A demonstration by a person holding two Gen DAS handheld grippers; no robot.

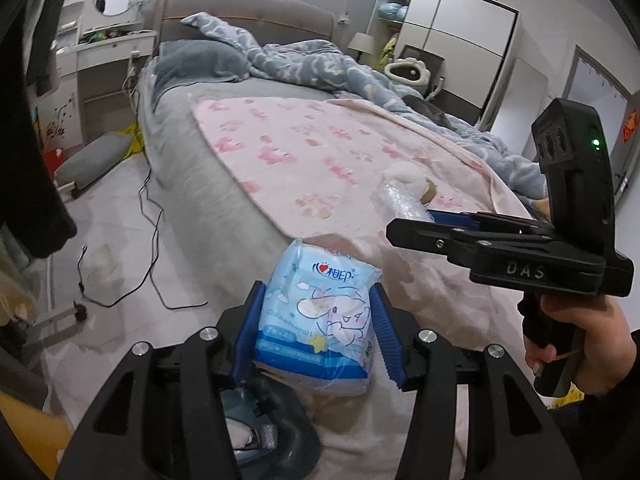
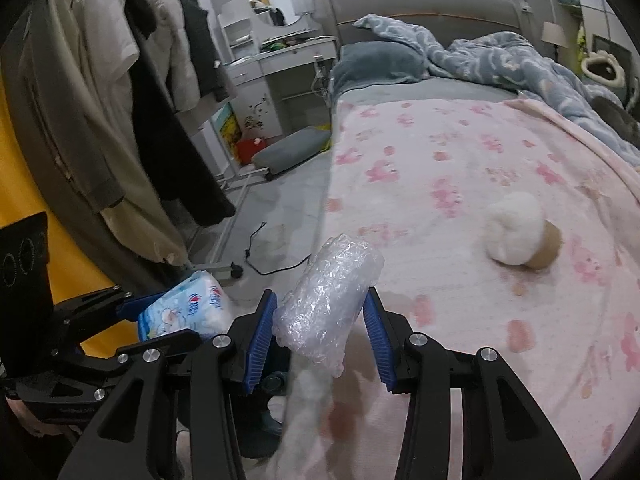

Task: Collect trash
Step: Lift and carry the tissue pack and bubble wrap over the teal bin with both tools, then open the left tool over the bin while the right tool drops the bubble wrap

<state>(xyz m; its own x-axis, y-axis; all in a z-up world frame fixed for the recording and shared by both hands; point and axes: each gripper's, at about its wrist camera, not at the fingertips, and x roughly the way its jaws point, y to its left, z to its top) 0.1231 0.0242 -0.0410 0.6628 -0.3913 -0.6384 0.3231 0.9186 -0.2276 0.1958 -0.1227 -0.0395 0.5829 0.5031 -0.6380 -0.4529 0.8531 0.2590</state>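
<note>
My left gripper [image 1: 318,320] is shut on a blue and white tissue pack [image 1: 320,320] and holds it over the bed's near corner; the pack also shows in the right wrist view [image 2: 184,312]. My right gripper [image 2: 320,328] is shut on a roll of clear bubble wrap [image 2: 326,300], which also shows in the left wrist view [image 1: 400,200]. A white fluffy ball with a brown cardboard roll [image 2: 520,236] lies on the pink blanket [image 2: 460,168] to the right, beyond the right gripper. Below the left gripper is a dark bin [image 1: 276,420].
The bed has a grey-blue quilt [image 1: 320,64] and pillow [image 1: 196,60] at its head. A black cable [image 1: 148,240] runs across the floor left of the bed. Clothes hang on a rack [image 2: 120,100] at the left. A white desk [image 2: 280,60] stands beyond.
</note>
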